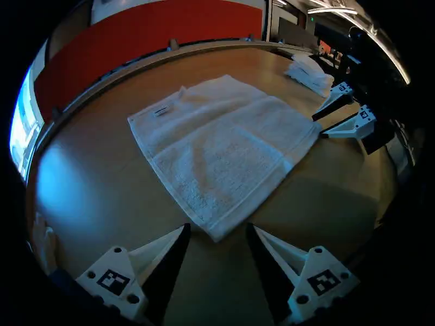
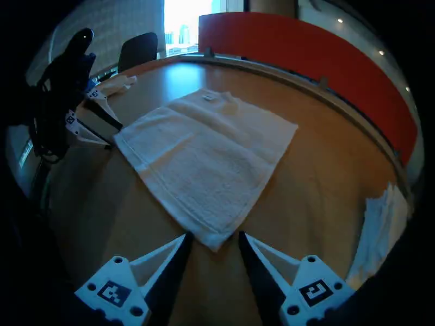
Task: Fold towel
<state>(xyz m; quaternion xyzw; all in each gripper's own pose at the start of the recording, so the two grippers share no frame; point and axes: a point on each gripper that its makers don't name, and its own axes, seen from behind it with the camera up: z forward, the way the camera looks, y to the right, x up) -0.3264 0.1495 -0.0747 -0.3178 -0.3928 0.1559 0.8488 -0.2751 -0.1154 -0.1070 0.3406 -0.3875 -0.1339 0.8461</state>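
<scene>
A white towel (image 1: 223, 146) lies flat on a wooden table (image 1: 98, 185), turned like a diamond so that one corner points at each pair of tongs.

In the left gripper view, the left tongs (image 1: 217, 229) sit low over the table with their two white fingers spread apart. The towel's nearest corner lies in the gap between the dark fingertips, and neither tip presses on it. The rest of the towel stretches away ahead of them. Ahead and to their right, the right tongs (image 1: 318, 125) reach in from the side, spread as well, with the towel's right-hand corner at the mouth of their fingers. Whether those tips touch the cloth cannot be told. A small tag (image 1: 161, 111) sits near the towel's far left corner, where the cloth is a little rumpled.

In the right gripper view, the right tongs are likewise spread — a towel corner lies between their tips, unpinched. The left tongs appear ahead and to the left, at the towel's left corner.

Past the right tongs in the left gripper view lies a stack of white cloths (image 1: 310, 73). A red panel (image 1: 152, 38) runs along the table's far edge. Beyond the left tongs in the right gripper view stand a dark chair (image 2: 138, 49) and a bright window (image 2: 187, 24).
</scene>
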